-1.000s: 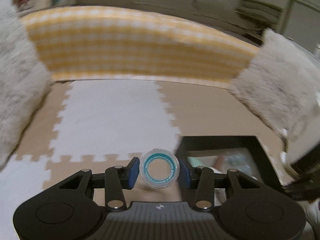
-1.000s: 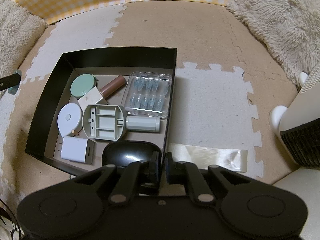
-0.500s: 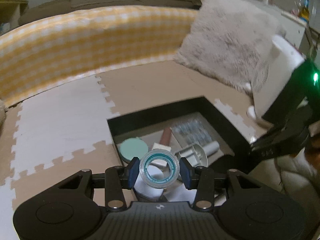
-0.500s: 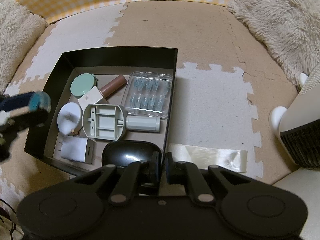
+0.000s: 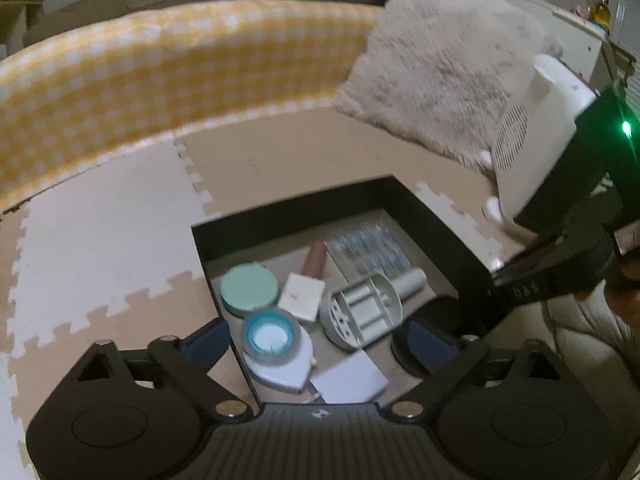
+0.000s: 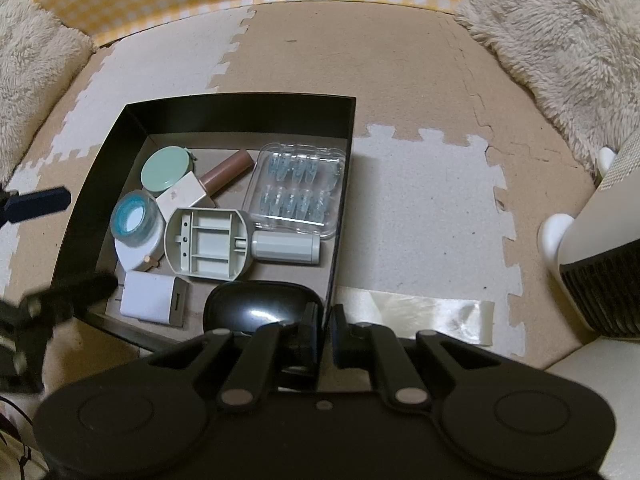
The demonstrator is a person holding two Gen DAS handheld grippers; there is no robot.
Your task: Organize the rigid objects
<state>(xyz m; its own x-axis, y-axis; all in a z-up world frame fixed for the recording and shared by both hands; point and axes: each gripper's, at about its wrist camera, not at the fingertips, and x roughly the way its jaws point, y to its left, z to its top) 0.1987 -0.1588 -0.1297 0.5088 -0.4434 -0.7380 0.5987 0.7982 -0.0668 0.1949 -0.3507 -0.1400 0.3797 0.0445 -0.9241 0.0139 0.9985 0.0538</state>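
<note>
Tape roll sits in the box, on top of the white tape measure by the left wall, next to the green tin. Left claw is wide open, holding nothing, pads straddling the box's left wall from above, pointed steeply down. Release looks done; my call: lift straight up to clear the wall, don't drag sideways or the roll gets knocked off the tape measure. Roll rests a bit tilted, could slide.

Right claw is nearly closed, pinching the box's near right wall, apparently steadying it; low, angled down over the black case. Keep that grip until the left is clear.
</note>
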